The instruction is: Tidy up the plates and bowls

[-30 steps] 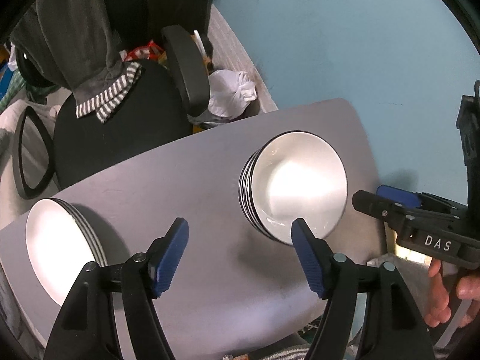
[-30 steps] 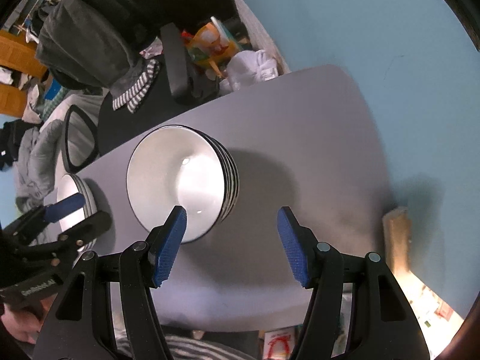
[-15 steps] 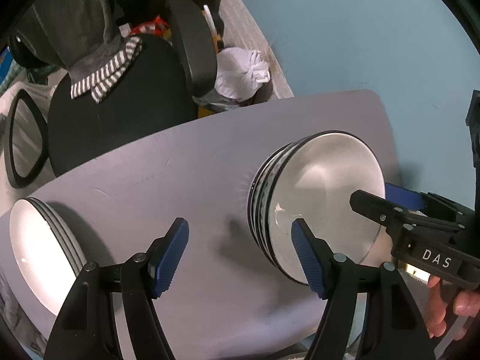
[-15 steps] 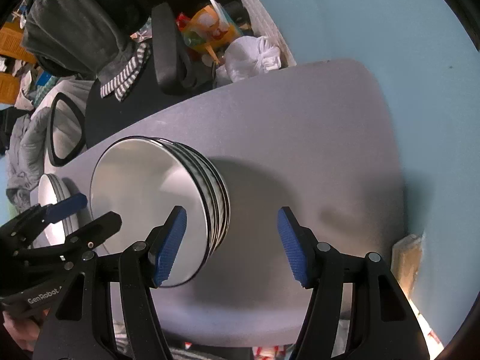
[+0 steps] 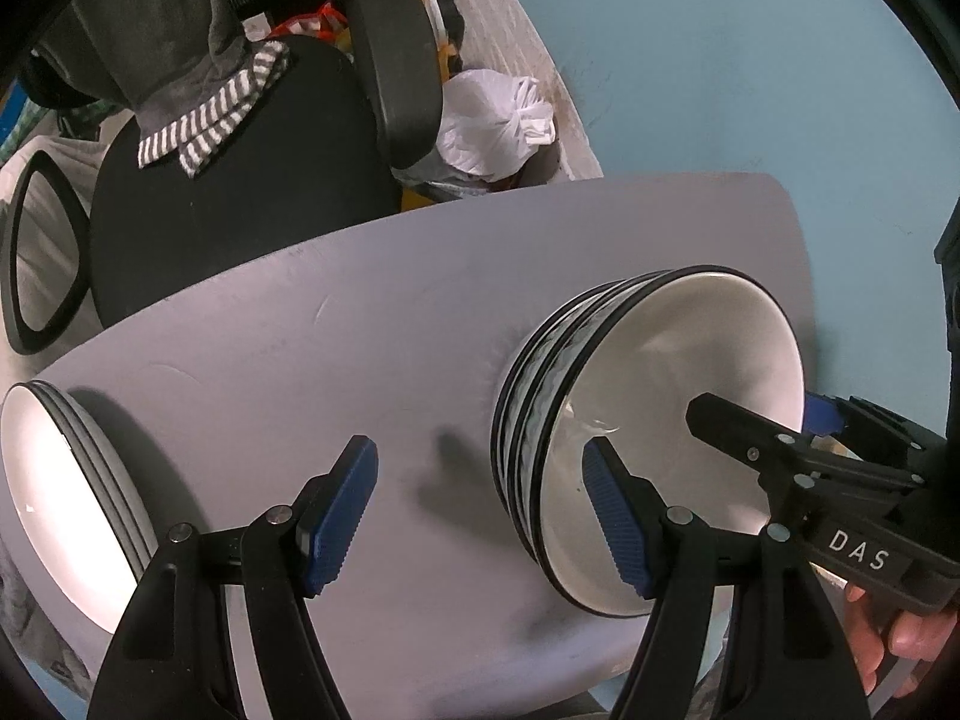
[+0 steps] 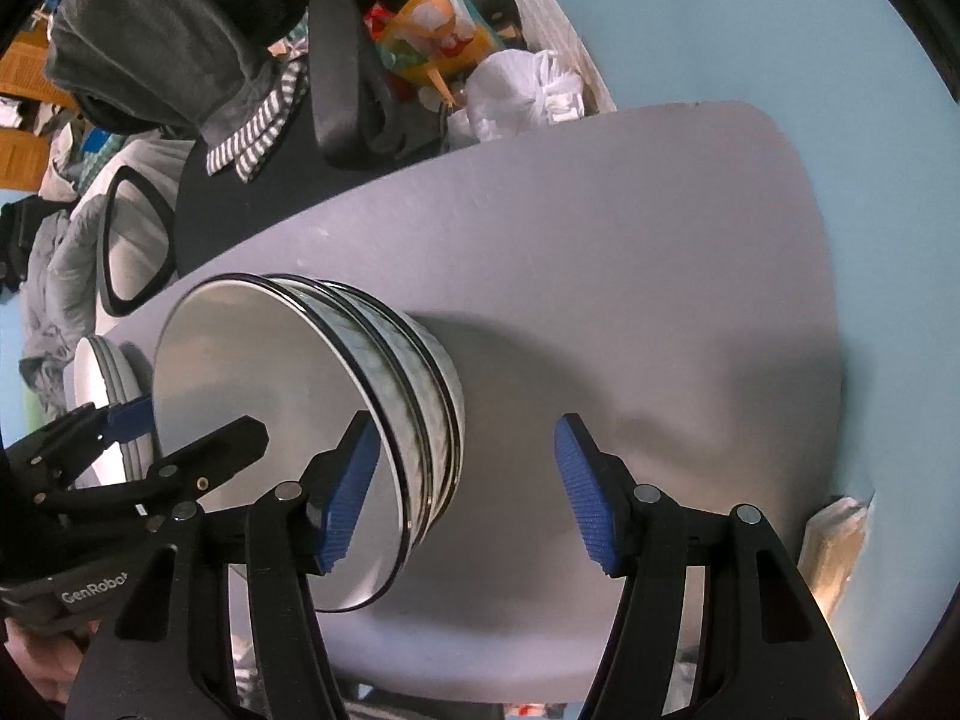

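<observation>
A stack of white bowls with black rims (image 5: 654, 414) stands on the grey table (image 5: 360, 330); it also shows in the right wrist view (image 6: 312, 414). A stack of white plates (image 5: 66, 498) sits at the table's left end, small in the right wrist view (image 6: 102, 372). My left gripper (image 5: 480, 516) is open and straddles the bowls' near left rim, one finger inside the top bowl. My right gripper (image 6: 468, 486) is open and straddles the near right rim, its left finger inside. Each gripper shows in the other's view, the right one (image 5: 798, 468) and the left one (image 6: 138, 450).
A black office chair (image 5: 240, 180) with grey clothes draped on it stands behind the table. A white plastic bag (image 5: 498, 126) and clutter lie on the floor beside it. A blue wall (image 5: 720, 60) runs along the table's right side. The table's near edge is close below the grippers.
Both grippers have moved down and in toward the bowl stack, which now looms larger. Each now has one finger over the top bowl's rim. Both stayed open.
</observation>
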`<state>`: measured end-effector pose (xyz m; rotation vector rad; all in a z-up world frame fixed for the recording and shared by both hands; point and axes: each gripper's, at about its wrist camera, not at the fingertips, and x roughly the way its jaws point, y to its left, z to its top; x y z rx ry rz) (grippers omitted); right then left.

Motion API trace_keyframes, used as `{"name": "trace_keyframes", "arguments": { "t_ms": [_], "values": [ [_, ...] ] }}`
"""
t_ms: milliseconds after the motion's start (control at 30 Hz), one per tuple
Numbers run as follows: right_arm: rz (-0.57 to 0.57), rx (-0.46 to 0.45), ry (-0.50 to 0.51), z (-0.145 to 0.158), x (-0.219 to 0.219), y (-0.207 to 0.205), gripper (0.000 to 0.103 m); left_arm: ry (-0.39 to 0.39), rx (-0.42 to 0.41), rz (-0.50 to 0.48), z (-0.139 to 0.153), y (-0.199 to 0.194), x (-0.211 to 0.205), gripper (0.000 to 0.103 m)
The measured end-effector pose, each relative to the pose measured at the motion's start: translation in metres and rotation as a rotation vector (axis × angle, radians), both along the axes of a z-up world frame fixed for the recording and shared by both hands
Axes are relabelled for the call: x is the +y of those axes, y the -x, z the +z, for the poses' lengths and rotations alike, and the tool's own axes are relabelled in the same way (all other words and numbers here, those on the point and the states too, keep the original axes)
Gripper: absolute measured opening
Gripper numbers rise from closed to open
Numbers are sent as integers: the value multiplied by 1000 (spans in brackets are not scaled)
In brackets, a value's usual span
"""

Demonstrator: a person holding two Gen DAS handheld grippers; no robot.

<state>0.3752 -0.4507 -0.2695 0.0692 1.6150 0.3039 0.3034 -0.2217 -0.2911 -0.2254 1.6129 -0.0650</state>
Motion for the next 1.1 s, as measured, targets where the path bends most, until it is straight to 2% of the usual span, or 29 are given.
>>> {"name": "trace_keyframes", "arguments": {
  "t_ms": [133, 267, 400, 467, 533, 767, 900, 1100],
  "values": [
    [-7, 11, -5, -5, -2, -1, 61, -1, 12, -3, -4, -2, -1, 66],
    [-8, 19, -4, -8, -2, -2, 55, 5, 32, 4, -9, -4, 0, 58],
    [-8, 28, -11, -8, -1, -1, 50, 38, 41, 22, -12, -5, 2, 55],
    [-8, 29, -8, -8, 0, -2, 49, 70, 51, 26, -12, -6, 2, 45],
    [-10, 30, -8, -8, 0, -2, 46, 94, 64, 32, -13, -8, 1, 39],
    [-14, 45, -30, -6, 6, -1, 22, 96, 46, 4, -9, -5, -7, 28],
    [-1, 39, -11, -5, 12, 1, 22, 88, 29, -29, -6, -5, -13, 23],
    [9, 26, 15, -4, 15, 2, 22, 61, 20, -74, -4, -5, -18, 23]
  ]
}}
